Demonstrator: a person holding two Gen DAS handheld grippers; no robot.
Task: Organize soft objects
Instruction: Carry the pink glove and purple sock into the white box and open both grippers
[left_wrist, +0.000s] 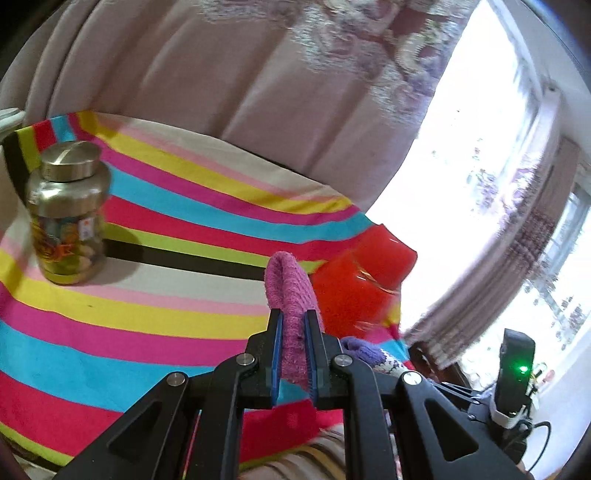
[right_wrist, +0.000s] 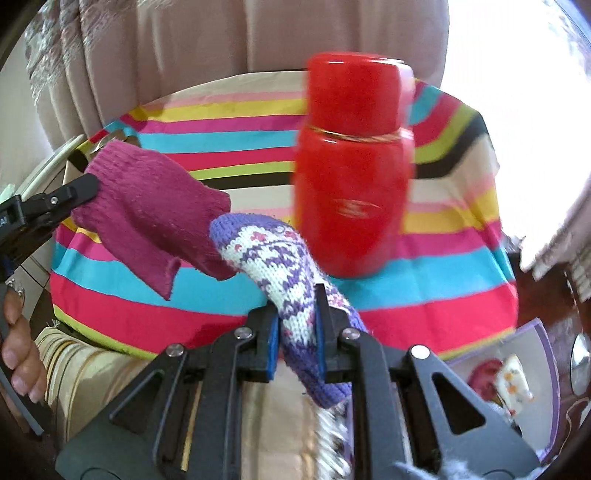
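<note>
Left gripper (left_wrist: 293, 325): clamped on the magenta knit sock (left_wrist: 293, 295), which stands up between its blue-padded jaws and folds over at the top
Magenta knit sock from the right wrist view (right_wrist: 155, 210): held off the cloth at the left, one black finger of the left gripper (right_wrist: 79, 188) pressed against its cuff end, its loose end hanging down and touching the patterned sock
Right gripper (right_wrist: 297, 314): closed around the purple and white patterned sock (right_wrist: 280, 258), gripping it mid-length; the toe end curves up and left, the other end droops below the jaws
Patterned sock from the left wrist view (left_wrist: 369, 354): only a purple and white part shows, just right of the left gripper's fingers
Striped tablecloth (right_wrist: 424, 284): bright bands of pink, blue, yellow, green and black, spread under both socks
Red jar (right_wrist: 351, 166): upright on the cloth behind the patterned sock, blurred
Steel-lidded jar (left_wrist: 68, 214): upright at the far left of the cloth, well apart from the socks
Purple box (right_wrist: 543, 369): low at the right, beside the table, with soft items inside; what they are I cannot tell
Curtain (left_wrist: 207, 74): pale pink folds behind the table
</note>
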